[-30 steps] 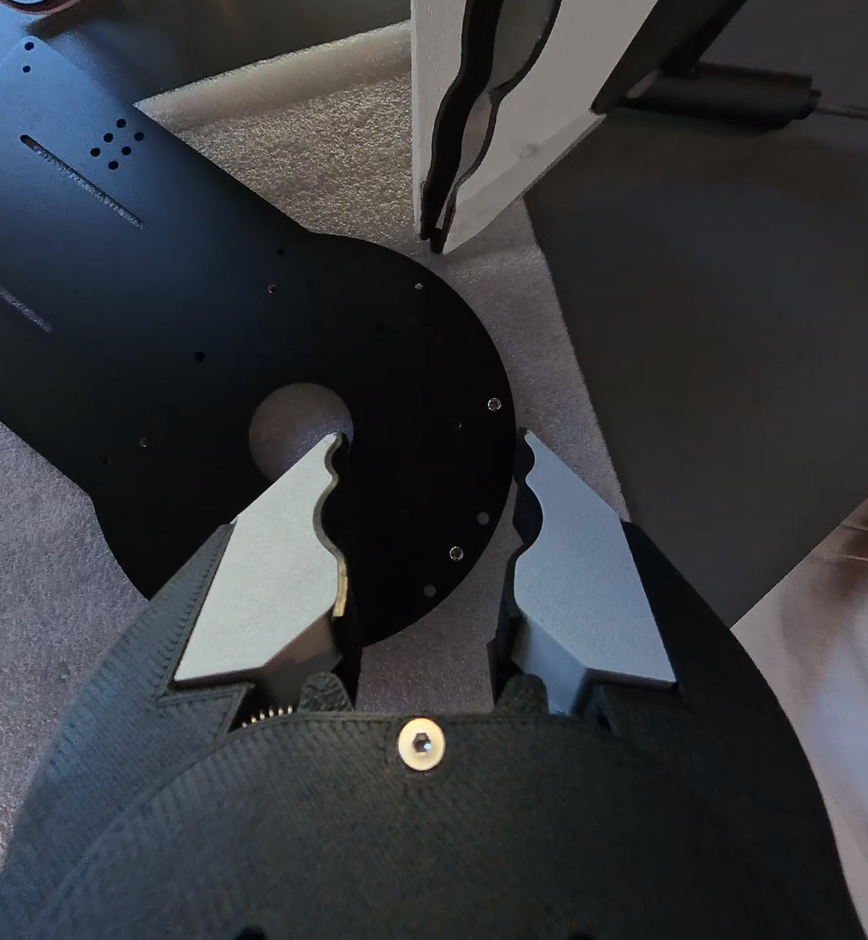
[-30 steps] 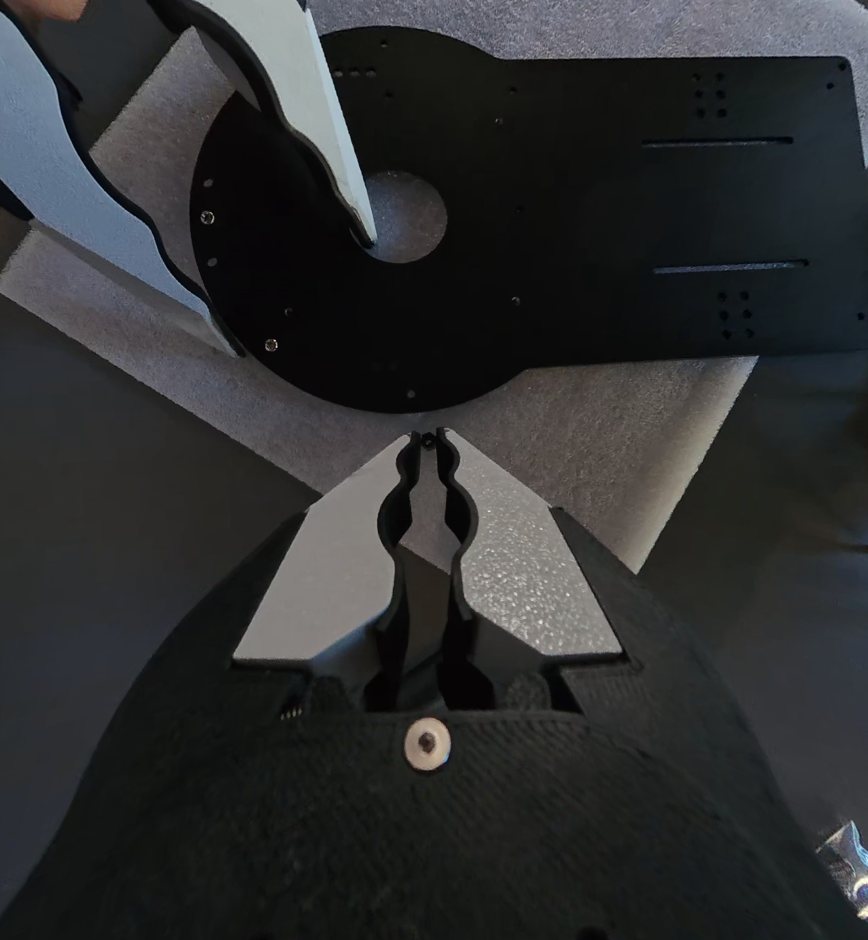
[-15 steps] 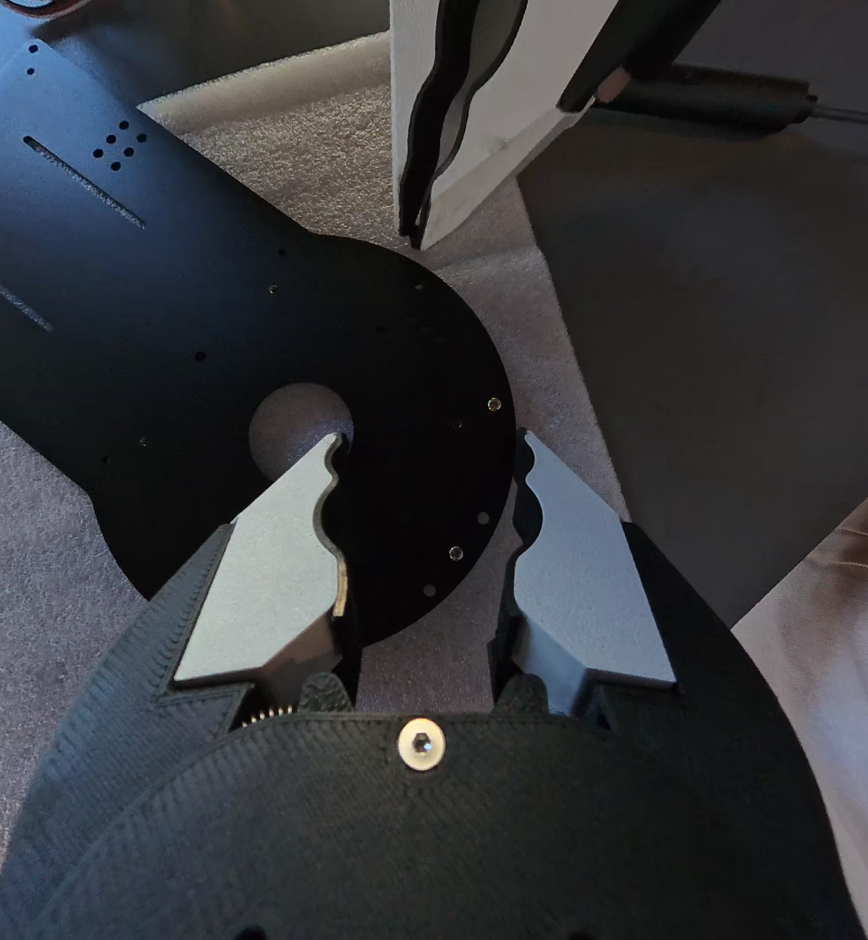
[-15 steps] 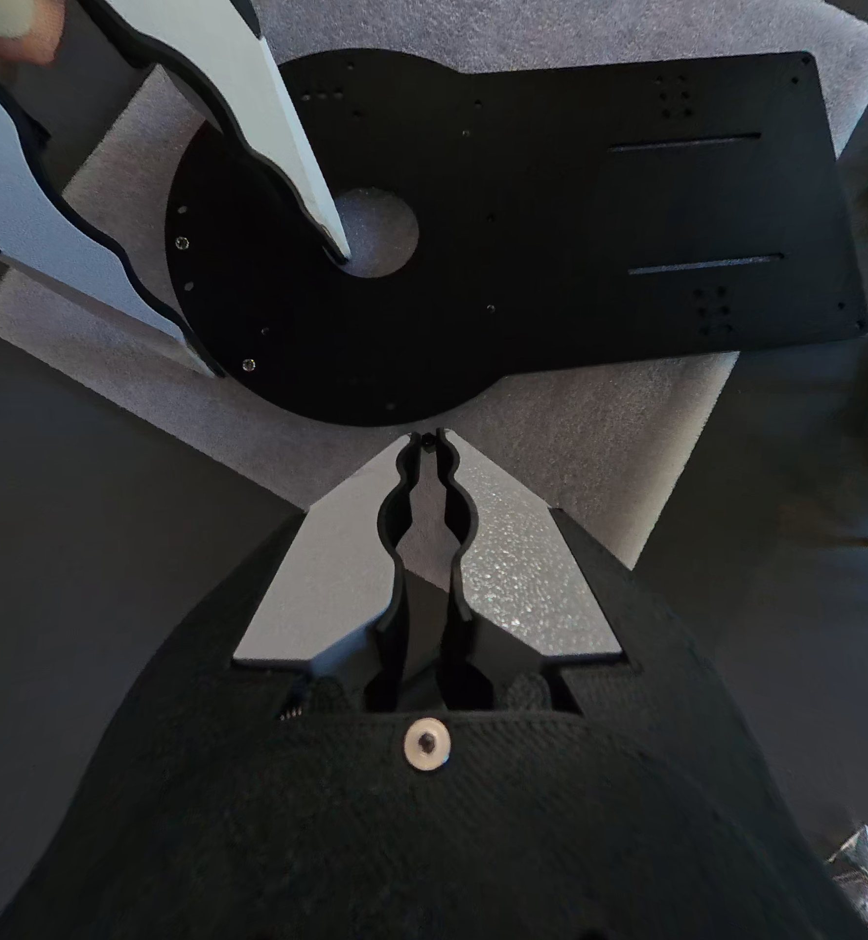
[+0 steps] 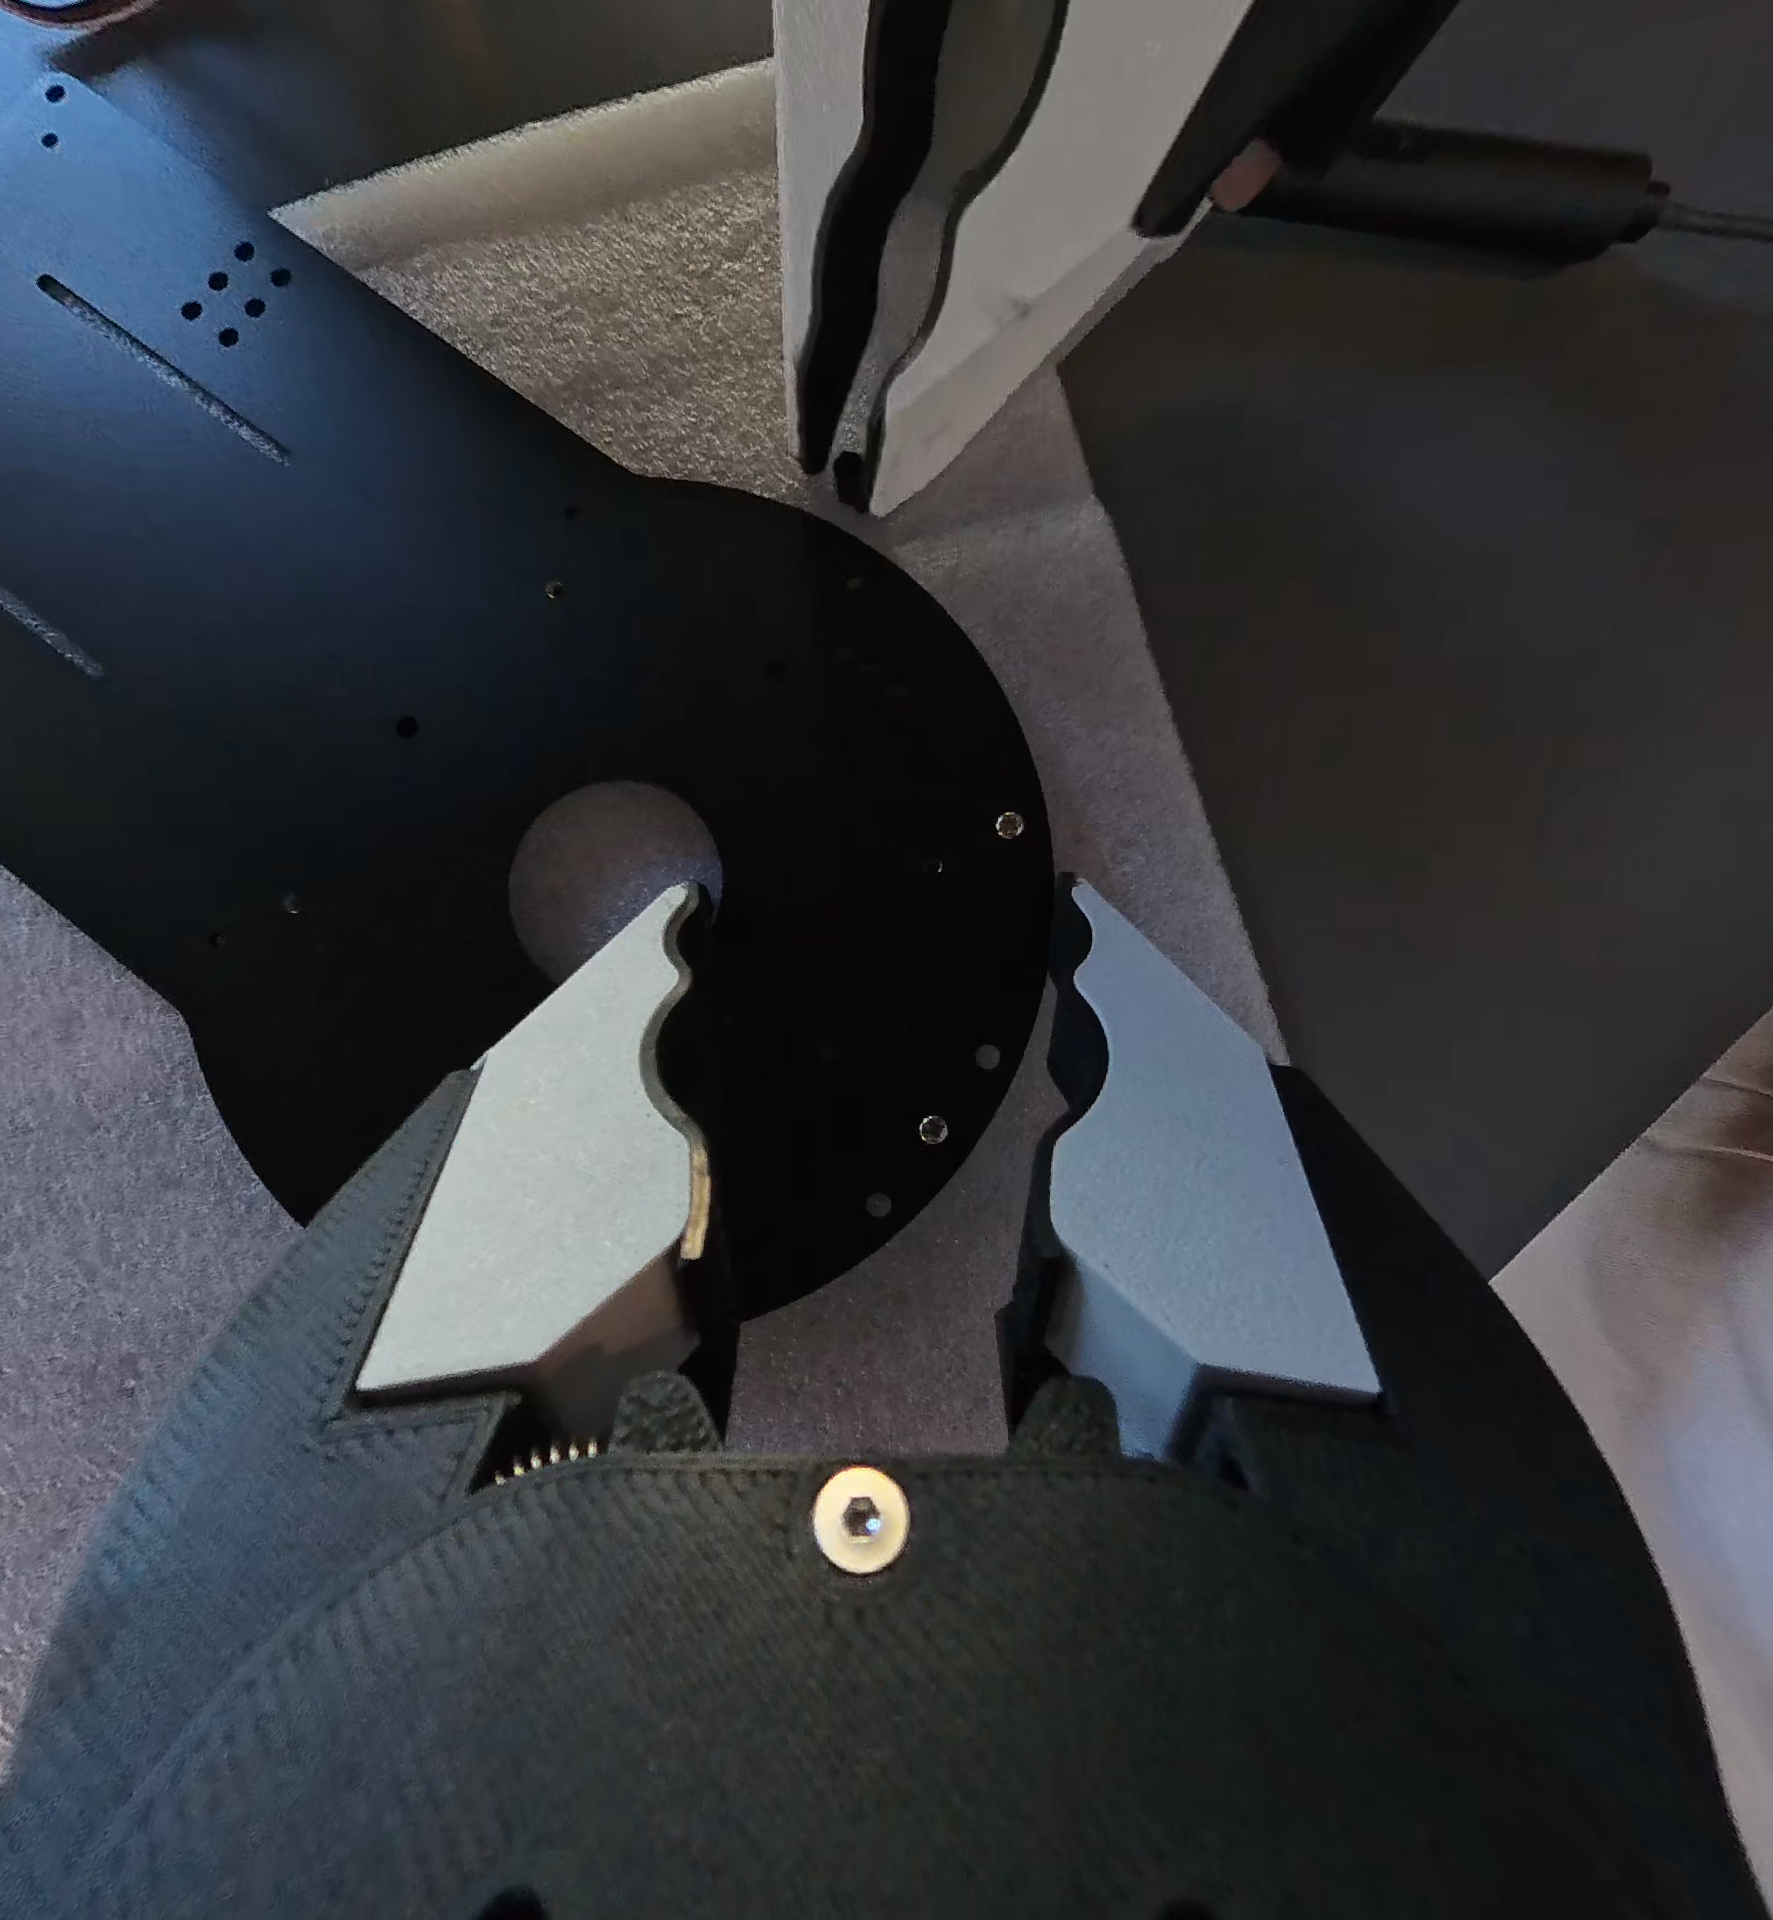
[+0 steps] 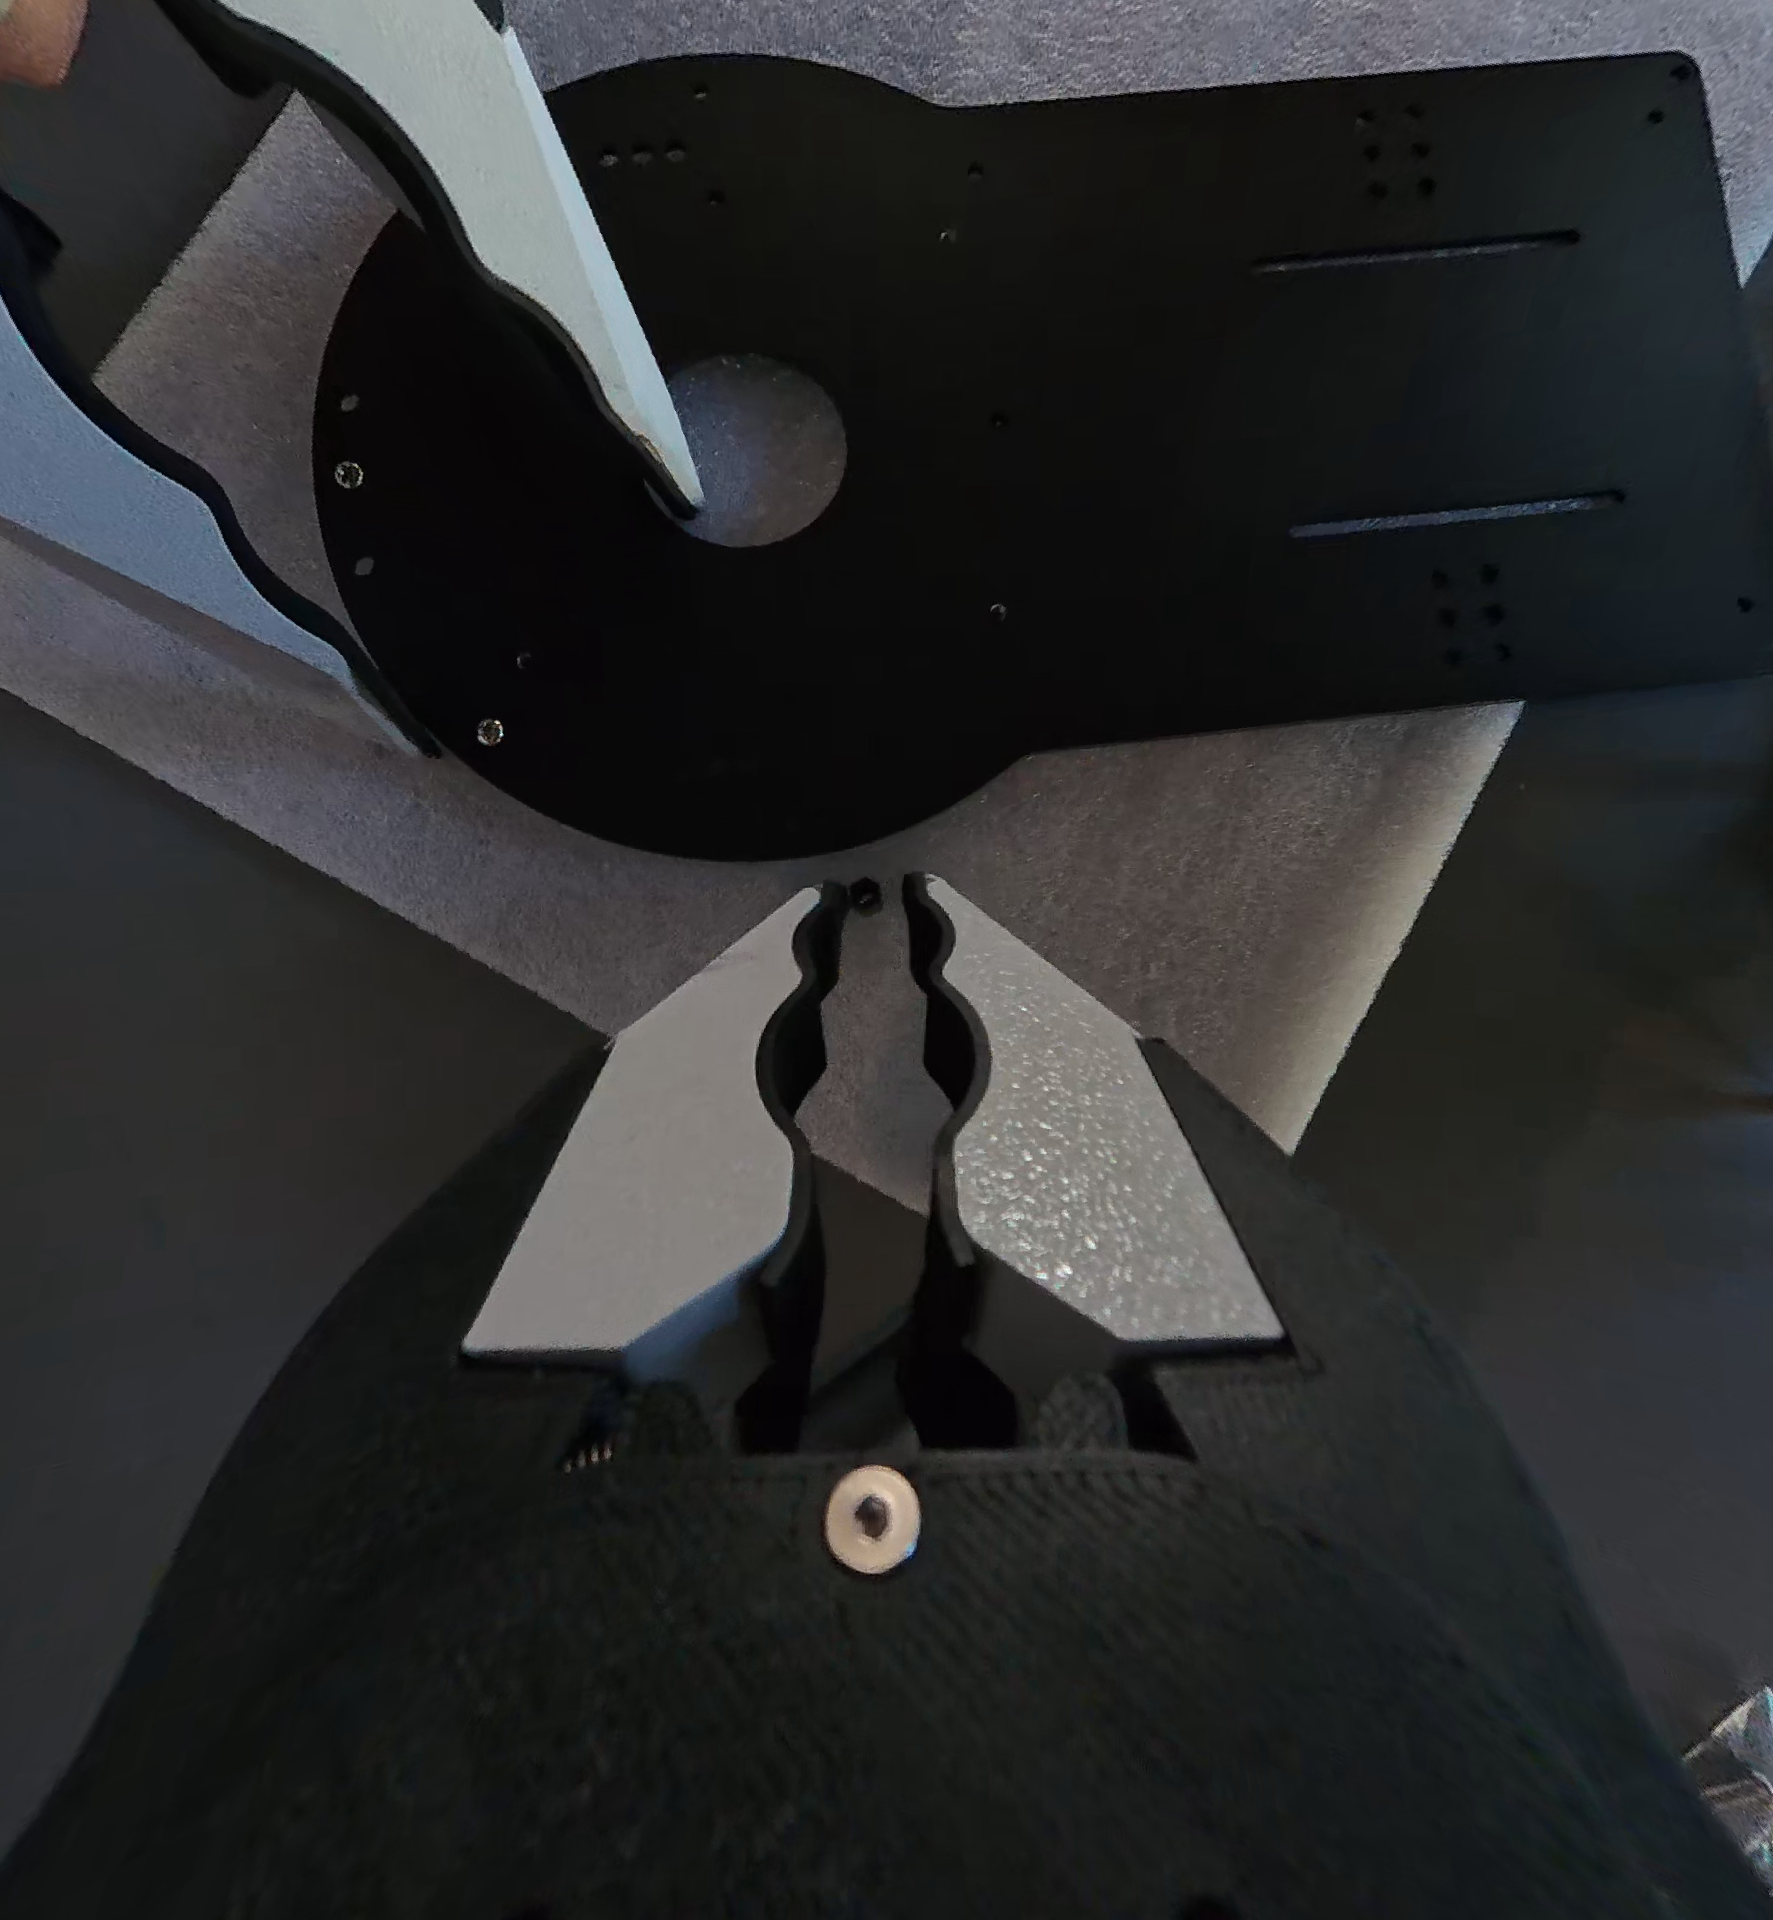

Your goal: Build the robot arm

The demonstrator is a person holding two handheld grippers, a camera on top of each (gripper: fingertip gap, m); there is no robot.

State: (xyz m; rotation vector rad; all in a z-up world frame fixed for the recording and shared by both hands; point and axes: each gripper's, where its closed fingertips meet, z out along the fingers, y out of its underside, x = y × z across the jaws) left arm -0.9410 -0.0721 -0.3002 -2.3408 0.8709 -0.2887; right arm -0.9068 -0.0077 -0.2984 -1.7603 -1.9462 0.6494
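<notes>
My left gripper (image 5: pixel 882 904) has its fingers spread wide across the round end of the black plate (image 5: pixel 362 582). One finger tip stands in the plate's big round hole (image 5: pixel 591 862), and the other finger (image 5: pixel 1173 1122) stands just outside the plate's rim at 3 o'clock, over the grey foam sheet (image 5: pixel 82 1195). I cannot tell if the fingers touch the plate.

My right gripper (image 6: pixel 866 888) has its fingers parted only a little. A small black screw (image 6: pixel 866 896) sits between the tips; it seems to be against one tip only, so I cannot say it is grasped. The plate's round rim is just beyond the tips, at 12 o'clock.

Farther away, at 1 o'clock in the left wrist view, a dark pen-shaped tool (image 5: pixel 1484 192) lies on the dark mat (image 5: pixel 1484 727).
</notes>
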